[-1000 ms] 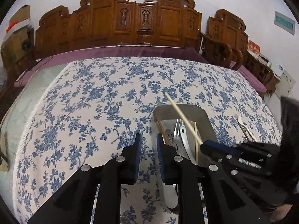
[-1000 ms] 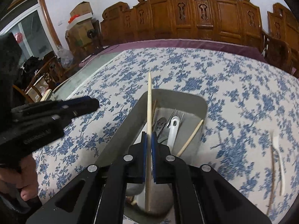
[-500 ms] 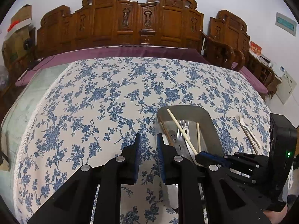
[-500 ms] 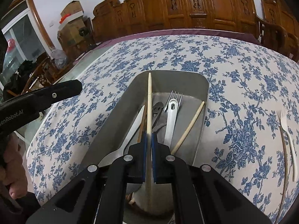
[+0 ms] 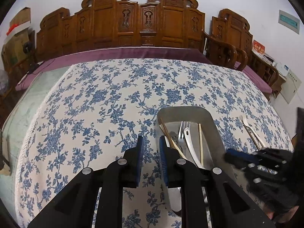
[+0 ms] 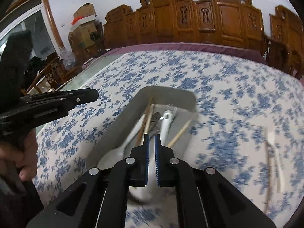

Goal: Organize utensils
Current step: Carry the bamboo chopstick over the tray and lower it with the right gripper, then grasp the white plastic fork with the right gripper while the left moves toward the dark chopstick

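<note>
A grey metal tray [image 5: 182, 110] lies on the flowered tablecloth. In it are a steel fork [image 5: 183, 131], a white-handled utensil [image 5: 191, 146] and pale chopsticks [image 5: 200, 142]. My left gripper [image 5: 151, 138] hovers just left of the tray, open, with only cloth showing between its jaws. My right gripper [image 6: 151, 136] hangs over the near end of the tray [image 6: 167, 91]. Its jaws stand a narrow gap apart with nothing between them. A pale chopstick [image 6: 144, 125] lies in the tray just beyond its tips. In the left wrist view the right gripper [image 5: 237, 156] is blurred beside the tray.
A white plastic fork [image 5: 247, 125] and a thin stick lie on the cloth right of the tray, blurred in the right wrist view. A hand [image 6: 24, 152] holds the left gripper [image 6: 91, 96]. Carved wooden chairs [image 5: 133, 22] line the table's far side.
The right gripper lowered the chopstick into the tray, let it go, and drew back to the right. The left gripper kept still.
</note>
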